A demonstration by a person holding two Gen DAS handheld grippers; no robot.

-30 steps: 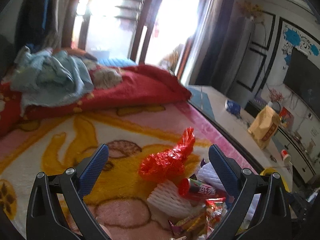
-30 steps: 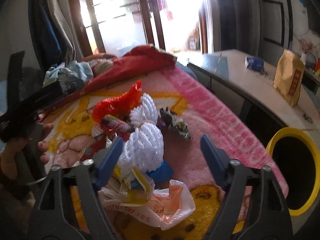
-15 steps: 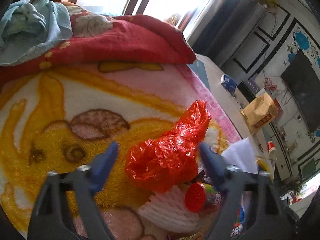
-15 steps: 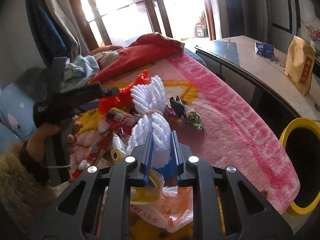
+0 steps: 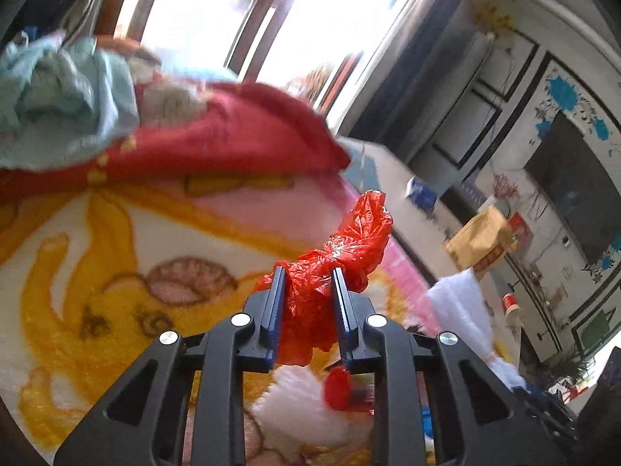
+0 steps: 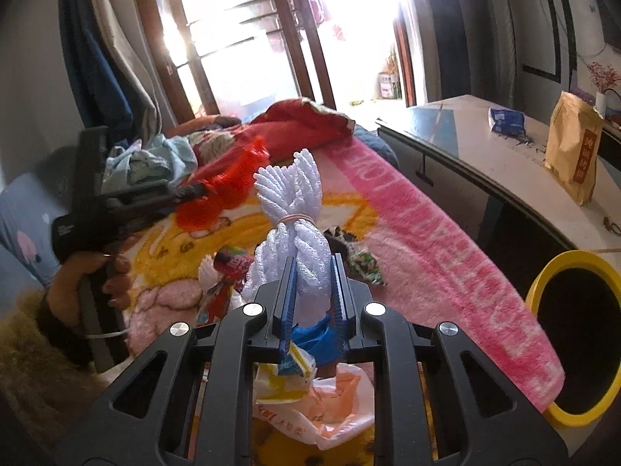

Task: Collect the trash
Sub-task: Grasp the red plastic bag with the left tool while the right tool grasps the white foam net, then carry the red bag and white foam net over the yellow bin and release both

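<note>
Both tongs have a piece of trash in them, and nothing in view has reached the bin yet. The left tongs (image 5: 308,283) are closing on a crumpled red plastic bag (image 5: 341,248); the bag fills the narrow gap between the blue pads and its loose end sticks up past them, above the middle of the bed's cartoon-print blanket (image 5: 116,240). The right tongs (image 6: 312,272) are narrow and clamped on a white foam fruit net (image 6: 295,209) bound with a rubber band, held upright over the near part of the bed.

The yellow-rimmed bin (image 6: 559,279) stands off the bed's right edge, dark inside; whether it already holds anything cannot be told.

Still left on the blanket, judging from the right wrist view:
- a white and orange plastic bag (image 6: 333,400) at the near edge, under the right tongs
- a dark snack wrapper (image 6: 357,252) just right of the foam net
- a red-labelled wrapper or can (image 6: 233,262) and a second piece of foam net (image 6: 207,272) to its left

So the job looks early to midway: two pieces are gripped and need carrying to the bin, then several more pick-ups follow. The paper bag (image 6: 574,147) on the desk (image 6: 485,155) beyond the bed may or may not count as trash.
</note>
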